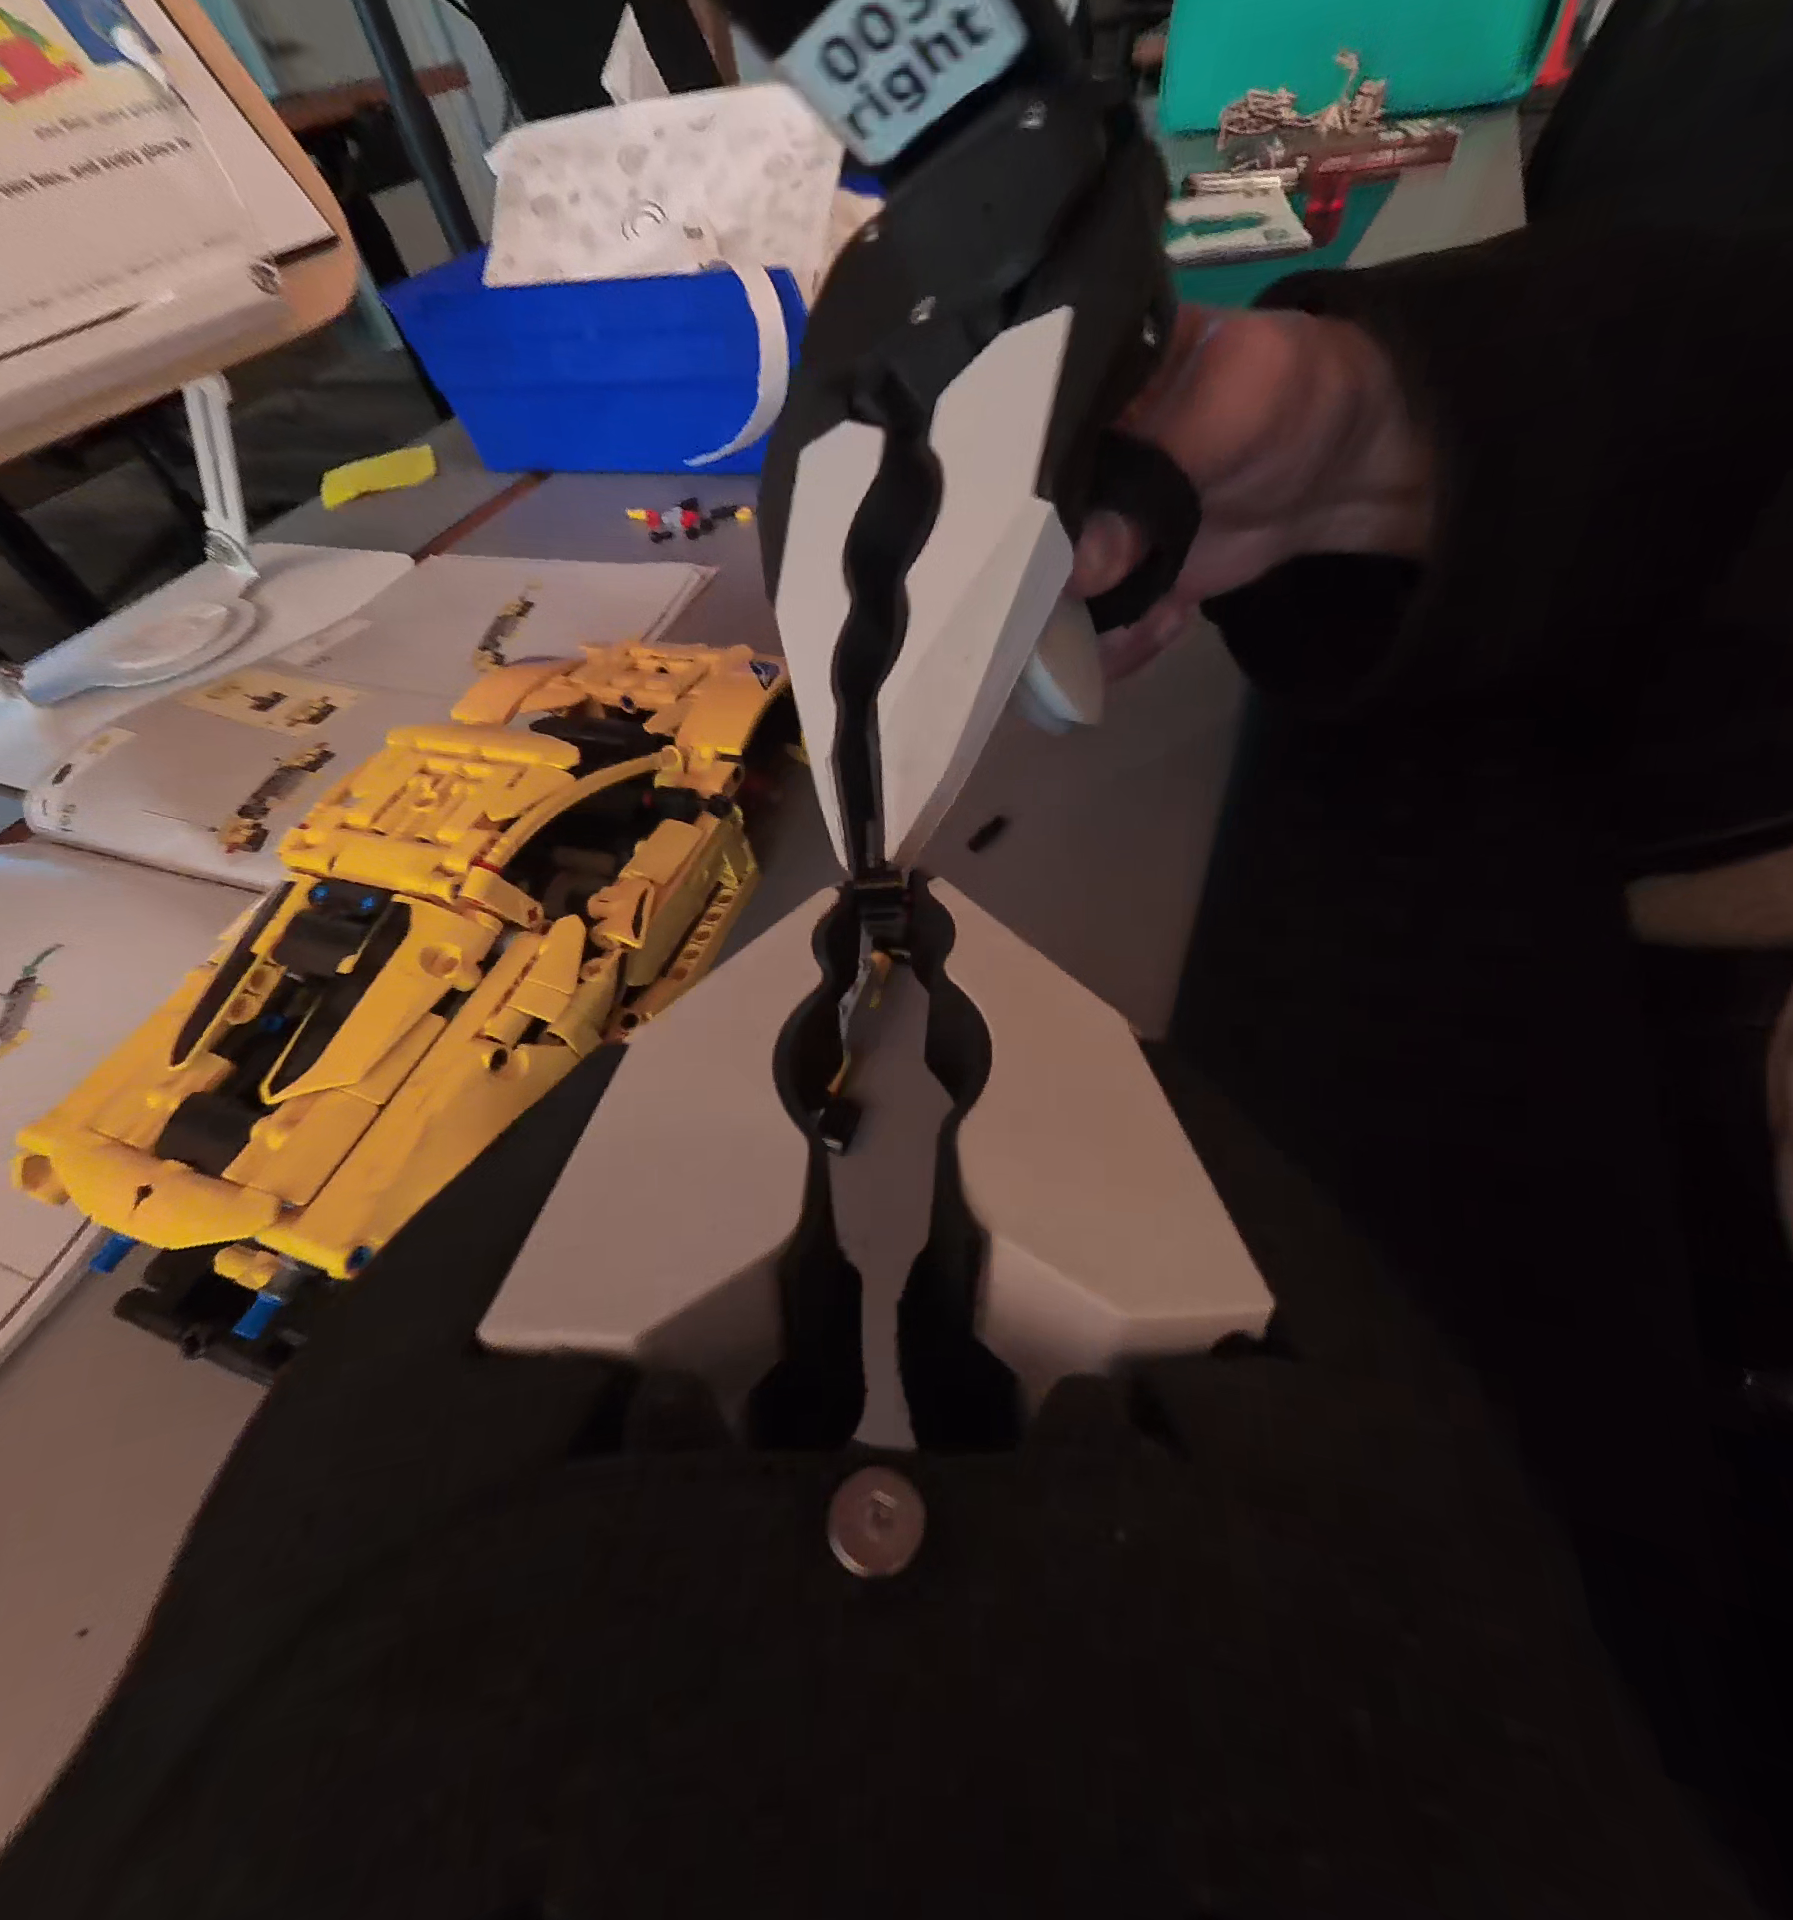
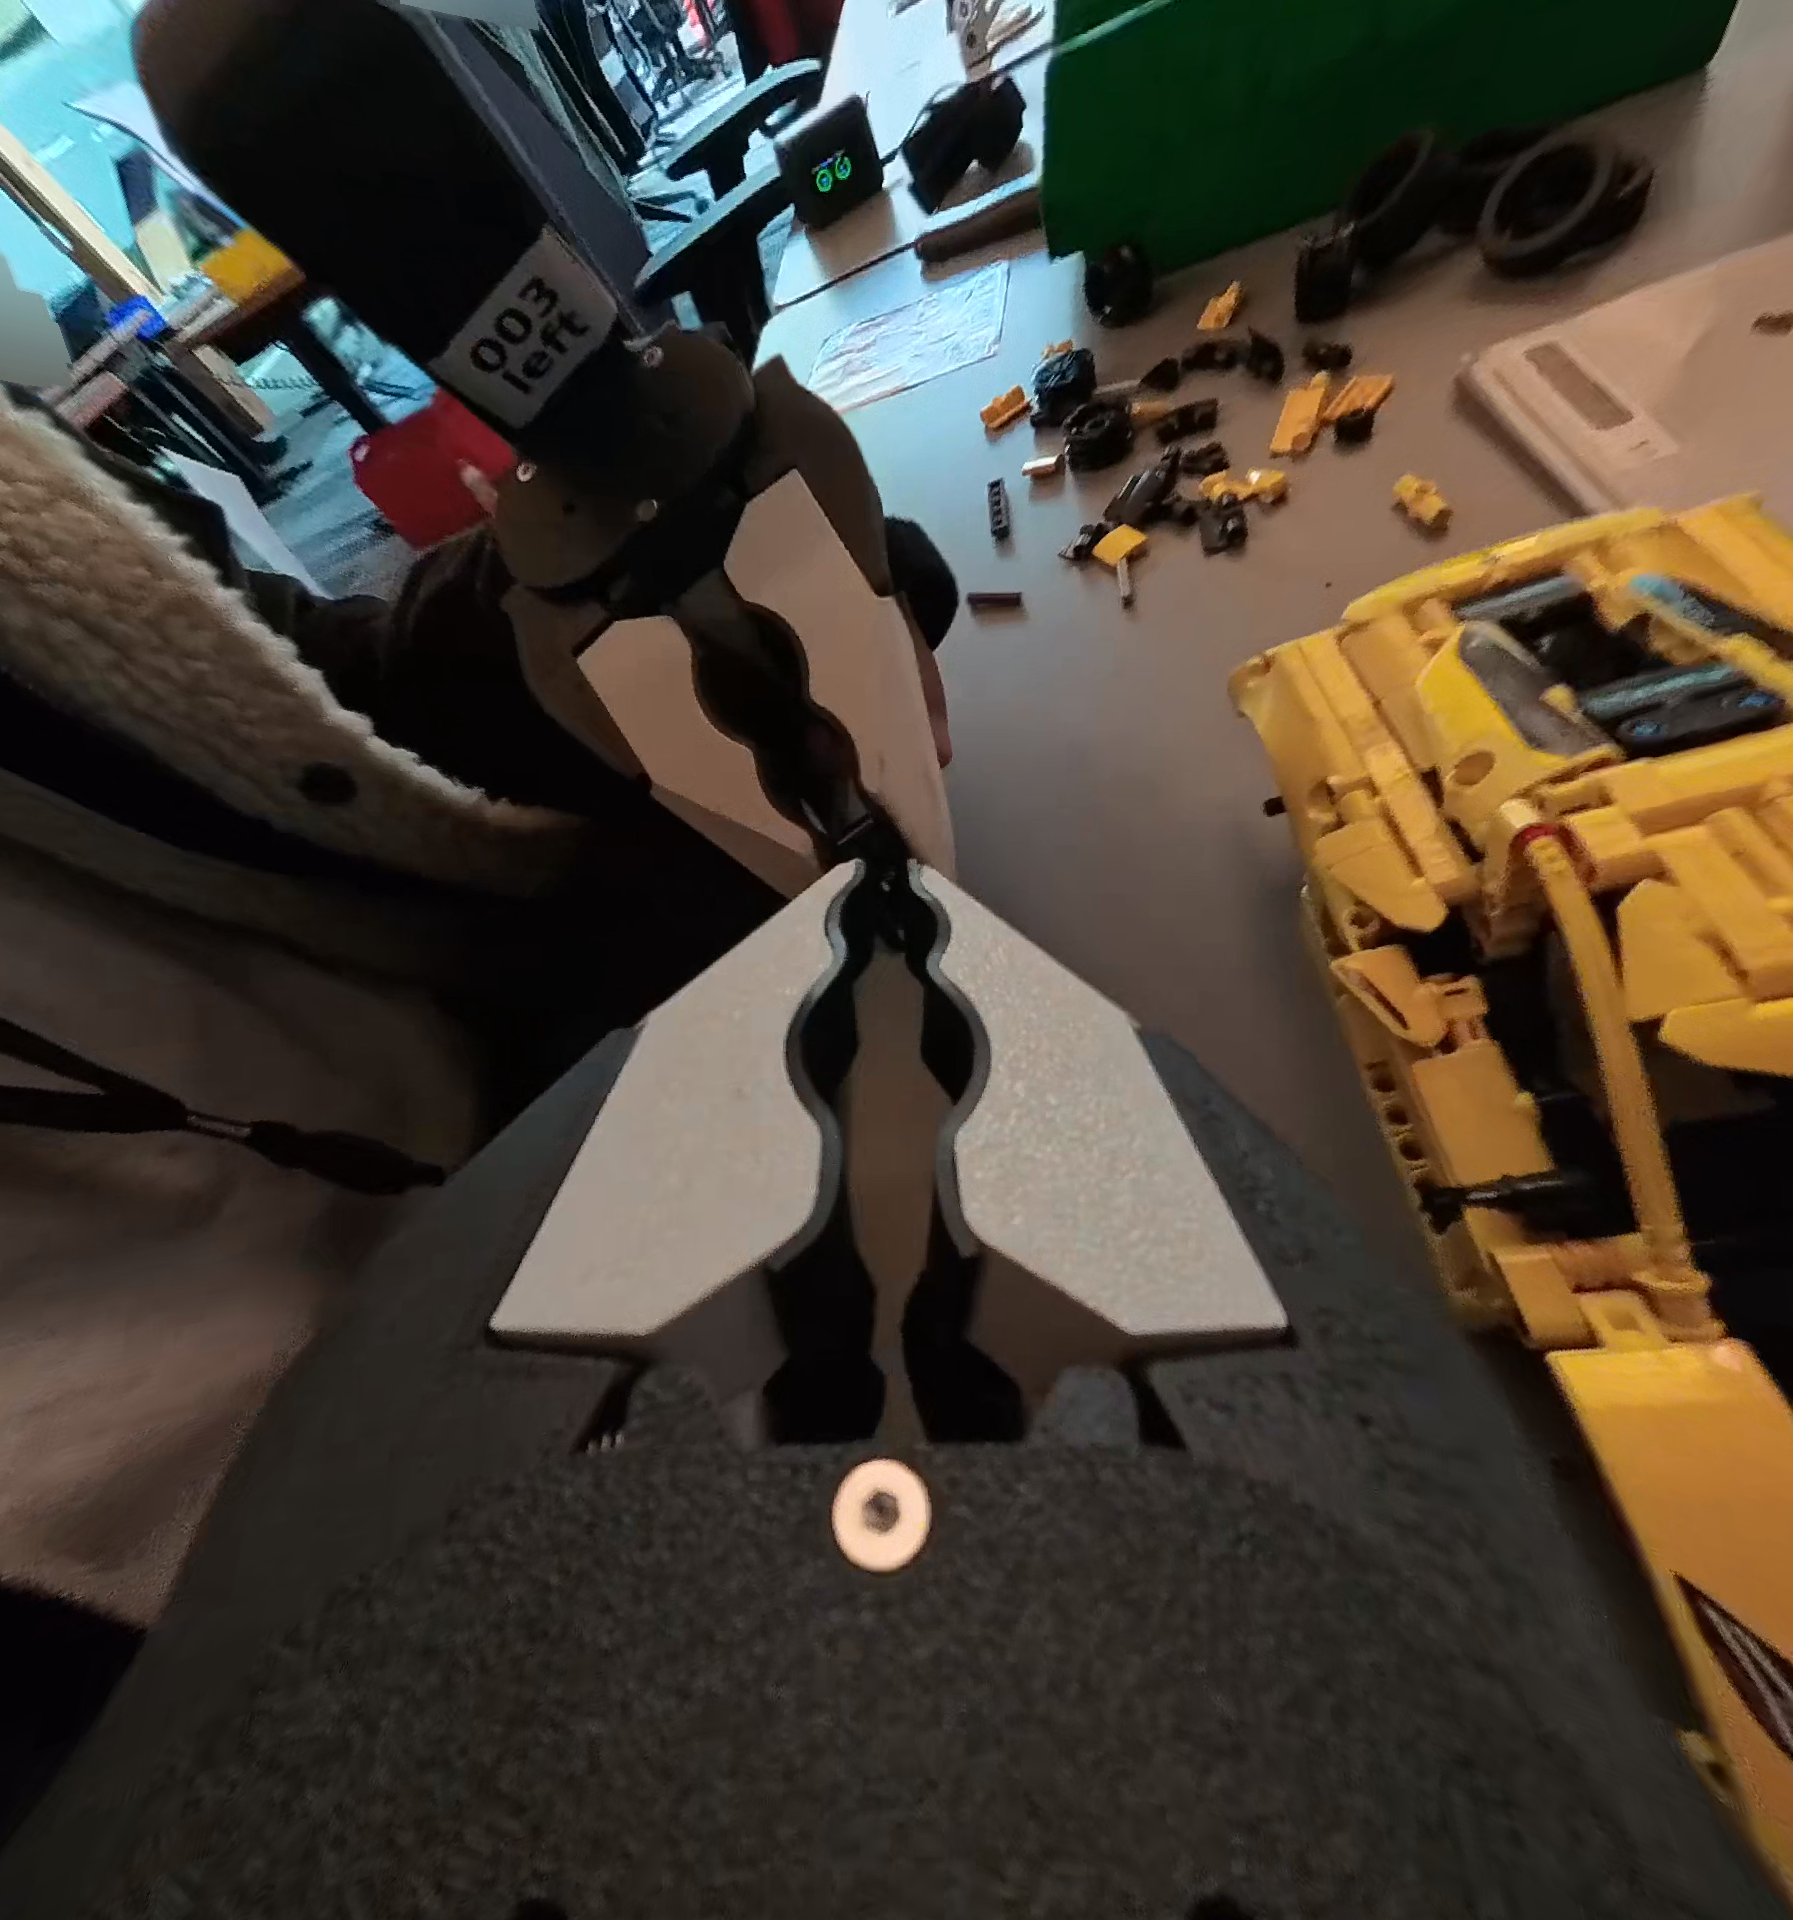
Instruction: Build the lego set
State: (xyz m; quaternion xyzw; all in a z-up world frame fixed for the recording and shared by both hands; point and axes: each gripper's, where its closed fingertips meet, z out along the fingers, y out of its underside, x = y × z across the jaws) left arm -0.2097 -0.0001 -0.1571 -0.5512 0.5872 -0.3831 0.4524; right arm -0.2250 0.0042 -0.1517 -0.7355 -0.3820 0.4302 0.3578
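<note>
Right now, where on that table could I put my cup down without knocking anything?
There is bare table between the yellow car and the loose parts. It is crowded beyond that: parts, tyres and a green box. On the car's other side, open booklets cover the table. The two grippers meet tip to tip on a small piece near its edge.

Two grippers, the left gripper [image 1: 876, 914] and the right gripper [image 2: 881, 894], meet tip to tip. One small black part [image 1: 876, 896] sits between them. One yellow toy car [image 1: 424, 966] stands on one grey table [image 2: 1079, 790]. Two open instruction booklets [image 1: 372, 665] lie beside it. One blue bin [image 1: 601, 364]. One green box [image 2: 1339, 114]. A scatter of loose yellow and black pieces [image 2: 1183, 457], too many to count, and at least three black tyres [image 2: 1557, 203].
</note>
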